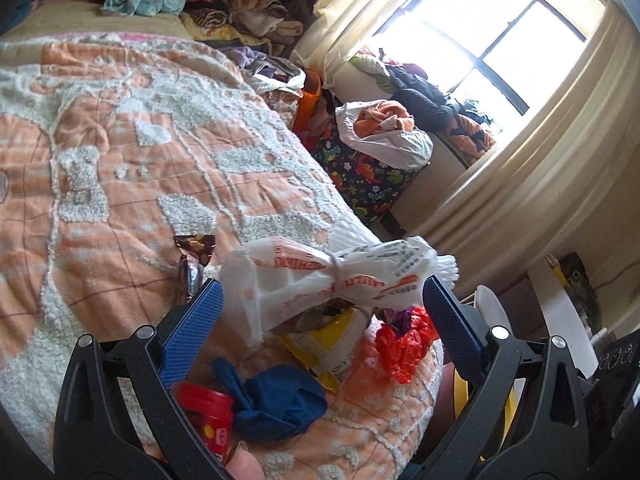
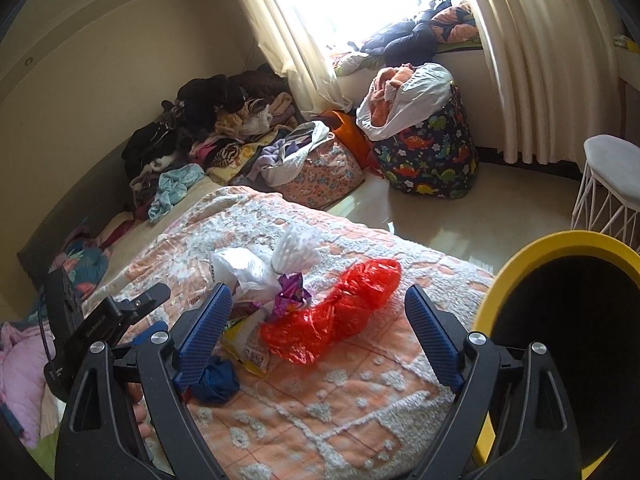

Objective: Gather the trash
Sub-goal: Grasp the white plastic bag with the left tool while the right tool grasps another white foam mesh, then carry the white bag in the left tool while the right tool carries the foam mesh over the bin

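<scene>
Bed cover: orange-and-white quilt (image 2: 328,412)
Far bedside: heaped clothes (image 2: 224,128)
Floor by window: dinosaur-print fabric bin (image 2: 436,160), white bag of orange cloth (image 2: 404,100) on top
Right edge: white wire stool (image 2: 608,184)
Window: cream curtains (image 2: 532,60)

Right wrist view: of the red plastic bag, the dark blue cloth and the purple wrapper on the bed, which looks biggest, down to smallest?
1. red plastic bag
2. dark blue cloth, though it lies nearer the camera
3. purple wrapper

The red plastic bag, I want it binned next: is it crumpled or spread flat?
Crumpled: the red plastic bag lies bunched in wrinkled folds on the bedspread.
</scene>
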